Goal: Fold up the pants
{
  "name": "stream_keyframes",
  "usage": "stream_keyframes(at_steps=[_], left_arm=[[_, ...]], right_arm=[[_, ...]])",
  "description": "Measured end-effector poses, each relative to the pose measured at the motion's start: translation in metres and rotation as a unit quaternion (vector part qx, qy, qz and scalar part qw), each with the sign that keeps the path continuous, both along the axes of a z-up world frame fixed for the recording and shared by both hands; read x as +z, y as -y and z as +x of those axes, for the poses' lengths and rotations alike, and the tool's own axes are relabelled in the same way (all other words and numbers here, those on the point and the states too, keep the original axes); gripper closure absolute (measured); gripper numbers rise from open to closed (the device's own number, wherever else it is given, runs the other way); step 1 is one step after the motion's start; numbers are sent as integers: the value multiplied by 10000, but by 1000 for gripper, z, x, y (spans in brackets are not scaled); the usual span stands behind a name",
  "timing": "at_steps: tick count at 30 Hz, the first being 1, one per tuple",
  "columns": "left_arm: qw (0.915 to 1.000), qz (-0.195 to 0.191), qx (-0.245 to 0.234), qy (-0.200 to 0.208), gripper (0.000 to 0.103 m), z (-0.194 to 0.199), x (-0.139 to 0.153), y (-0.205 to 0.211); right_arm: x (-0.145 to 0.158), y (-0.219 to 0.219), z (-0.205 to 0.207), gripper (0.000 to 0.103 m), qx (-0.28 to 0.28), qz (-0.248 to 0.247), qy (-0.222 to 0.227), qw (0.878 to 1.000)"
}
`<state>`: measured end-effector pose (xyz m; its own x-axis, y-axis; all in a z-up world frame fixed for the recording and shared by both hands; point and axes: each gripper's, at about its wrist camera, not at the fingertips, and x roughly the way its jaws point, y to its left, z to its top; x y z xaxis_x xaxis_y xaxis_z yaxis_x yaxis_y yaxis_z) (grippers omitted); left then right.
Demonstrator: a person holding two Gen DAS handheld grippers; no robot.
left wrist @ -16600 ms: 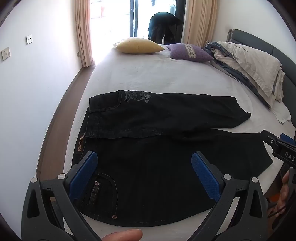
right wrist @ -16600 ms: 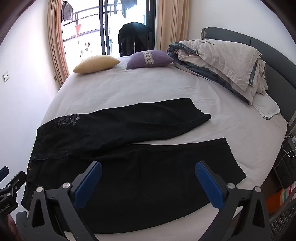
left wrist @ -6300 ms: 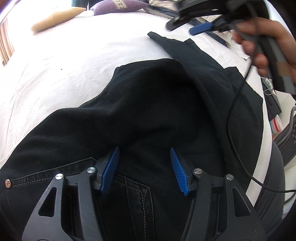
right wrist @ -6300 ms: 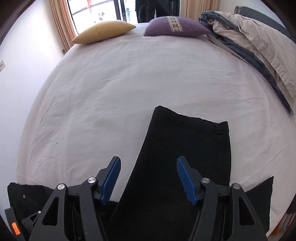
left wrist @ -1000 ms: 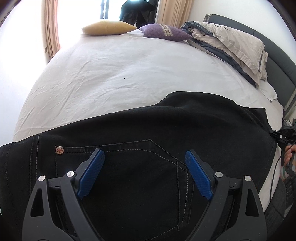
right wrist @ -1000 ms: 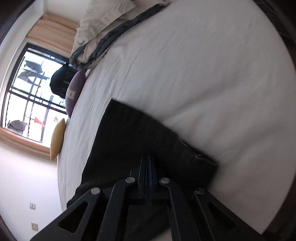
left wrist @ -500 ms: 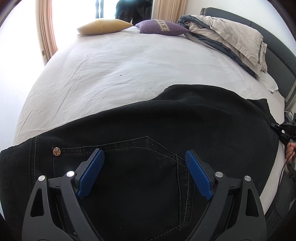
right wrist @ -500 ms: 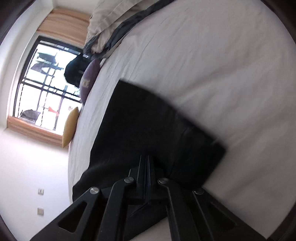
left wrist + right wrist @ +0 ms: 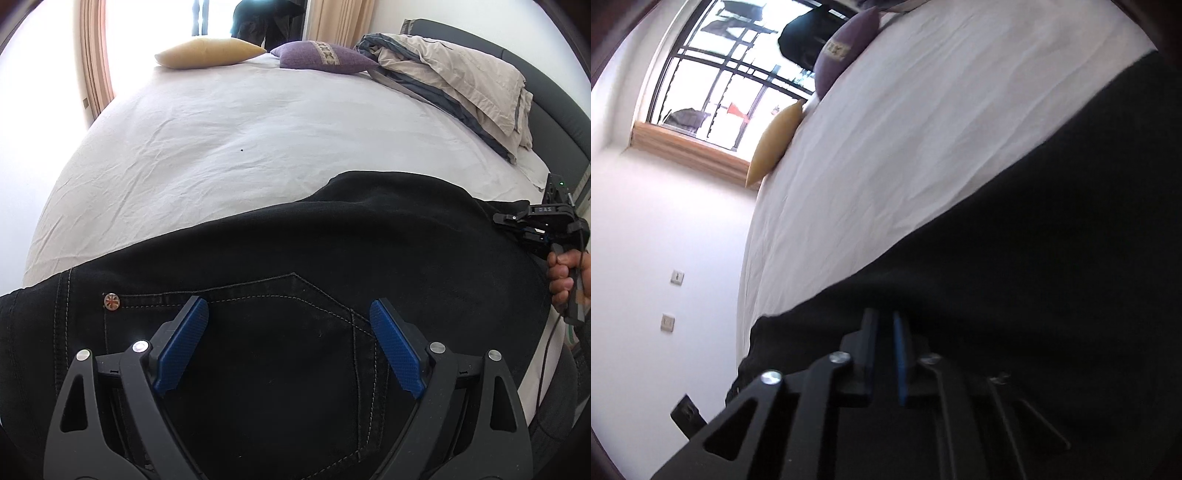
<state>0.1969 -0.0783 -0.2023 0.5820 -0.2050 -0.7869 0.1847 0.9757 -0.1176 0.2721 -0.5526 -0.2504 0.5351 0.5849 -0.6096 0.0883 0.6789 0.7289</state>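
Step in hand, as I read it: right gripper carries the leg end of the black jeans across toward the waist for the crosswise fold. Its jaws are clamped, 1 thin gap between the blue pads, dark denim bunched right at the tips; looks like it pinches the cloth, though the view is blurred. In the left wrist view the same tool sits at the jeans' far right edge, a hand on its handle.

Left gripper hangs spread wide over the back pocket, pads clear of the cloth, gripping nothing.

Doing it well:
- keep the pinch low and level so both leg layers travel together, no drag wrinkle
- land the hem square on the waistband near the rivet, edges flush
- left tool should pin the pocket zone so the seat does not slide toward the pull
- release only once the hem lies flat

Jeans lie along the near edge of the bed, legs already stacked.

Surface: white sheet, lightly creased, soft, so denim can creep. Beyond the jeans: yellow pillow, purple cushion, rumpled duvet against the dark headboard. Curtains and a bright window behind the pillows.
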Motion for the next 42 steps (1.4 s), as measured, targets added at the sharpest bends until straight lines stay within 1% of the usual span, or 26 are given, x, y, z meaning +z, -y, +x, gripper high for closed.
stream_keyframes(at_steps=[1,3,6,8,9,10,13,15,17,18,20,21,22,24,26,28,29,31,32,33,34,36,38,39,40,42], left_arm=[[10000,-5,5,-2,13,1,0,0],[10000,6,6,-12,13,1,-1,0],[10000,6,11,-16,13,2,-1,0],[10000,-6,11,-14,13,2,-1,-1],[10000,-4,15,-7,13,2,-1,-1],[10000,6,19,-2,13,2,-1,-1],[10000,31,40,4,13,2,2,0],[9999,-144,84,45,13,2,9,-1],[9994,-320,71,94,13,6,17,5],[9992,-395,11,105,13,9,20,12],[9985,-460,-235,158,13,16,26,31],[9982,-395,-420,145,13,19,26,42],[9981,-267,-562,50,13,23,23,49],[9986,-179,-489,-133,13,27,13,42],[9985,-399,-286,-228,14,24,6,11],[9960,-752,-447,-169,14,13,6,-21],[9951,-788,-585,-122,14,7,8,-32],[9974,-316,-651,-14,14,-5,7,-52],[9969,-301,-729,-11,14,-8,6,-63],[9954,-483,-824,-26,14,-12,6,-76],[9959,-482,-763,-16,14,-16,7,-88],[9964,-518,-664,14,14,-22,10,-106],[9965,-627,-533,146,14,-30,15,-119],[9965,-642,-515,170,14,-32,16,-121],[9965,-652,-505,168,14,-35,15,-125],[9961,-730,-487,80,14,-35,9,-129]], right_arm=[[-1,19,0,103,-347,99,73,9993],[5,53,-3,103,-1038,-230,252,9940],[16,98,-10,103,-2105,-670,181,9751],[32,111,-19,97,-2483,-856,172,9647],[43,106,-22,83,-2470,-922,261,9643],[50,97,-27,74,-2264,-854,392,9695],[58,38,-41,70,-826,-317,641,9940],[51,-13,-61,70,68,-196,649,9977],[31,-48,-78,69,591,-172,457,9971],[17,-55,-83,69,649,-303,245,9971],[-3,-48,-90,88,398,-246,155,9988],[-7,-41,-89,103,291,-172,77,9994],[-11,-31,-91,103,172,-111,-53,9998],[-11,-14,-92,103,-2,-44,-80,10000],[-4,-5,-90,103,-105,-346,3,9993],[-3,9,-91,103,-263,-379,10,9989],[-4,16,-90,103,-350,-355,8,9988],[-3,27,-91,103,-562,-414,53,9975],[-2,31,-92,103,-648,-433,46,9969],[1,35,-93,103,-735,-470,5,9962],[6,34,-95,102,-801,-535,-57,9953],[22,26,-103,92,-655,-544,39,9964],[36,6,-106,79,-284,-277,351,9986],[38,-1,-110,67,-127,-185,415,9989],[37,-6,-113,62,18,-142,434,9990],[26,-10,-111,62,77,-181,334,9992]])
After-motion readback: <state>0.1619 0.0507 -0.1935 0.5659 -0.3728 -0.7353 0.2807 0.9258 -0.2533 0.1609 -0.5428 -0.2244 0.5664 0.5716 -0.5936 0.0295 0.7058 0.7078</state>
